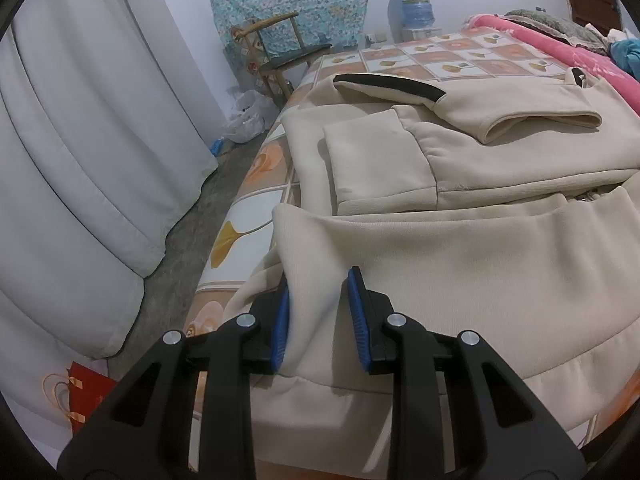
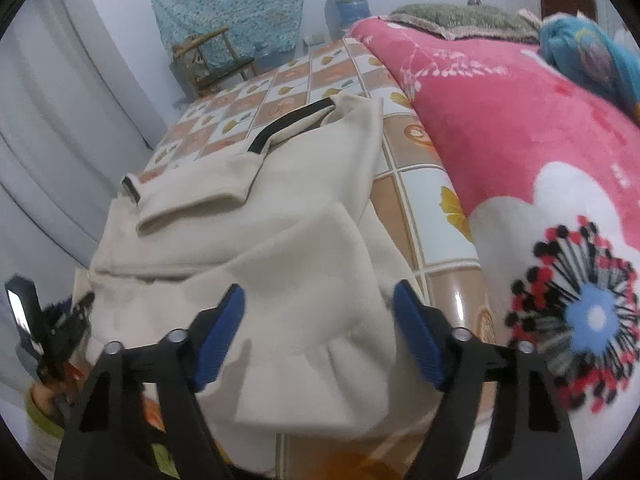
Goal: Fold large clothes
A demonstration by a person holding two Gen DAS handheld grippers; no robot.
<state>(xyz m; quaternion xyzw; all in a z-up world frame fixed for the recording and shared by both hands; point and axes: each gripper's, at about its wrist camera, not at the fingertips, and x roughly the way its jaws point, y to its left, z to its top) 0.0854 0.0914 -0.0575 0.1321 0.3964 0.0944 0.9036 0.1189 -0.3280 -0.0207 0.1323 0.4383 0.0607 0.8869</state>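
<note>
Cream jacket (image 1: pixel 460 160) lay spread on the tiled-pattern bed (image 1: pixel 460 58). Left tool (image 1: pixel 318 316) pinched a raised fold at its near hem. Right tool (image 2: pixel 316 336) stood spread over the cloth, pads not pressing.

One cream jacket (image 1: pixel 460 264) at centre; two grippers, left (image 1: pixel 320 316) and right (image 2: pixel 316 332), each at 6 o'clock; one pink blanket (image 2: pixel 500 128) at 3 o'clock; one chair (image 1: pixel 280 52) at 11 o'clock; one water bottle (image 1: pixel 412 4) at 12 o'clock; one curtain (image 1: pixel 80 140) at 9 o'clock.
</note>
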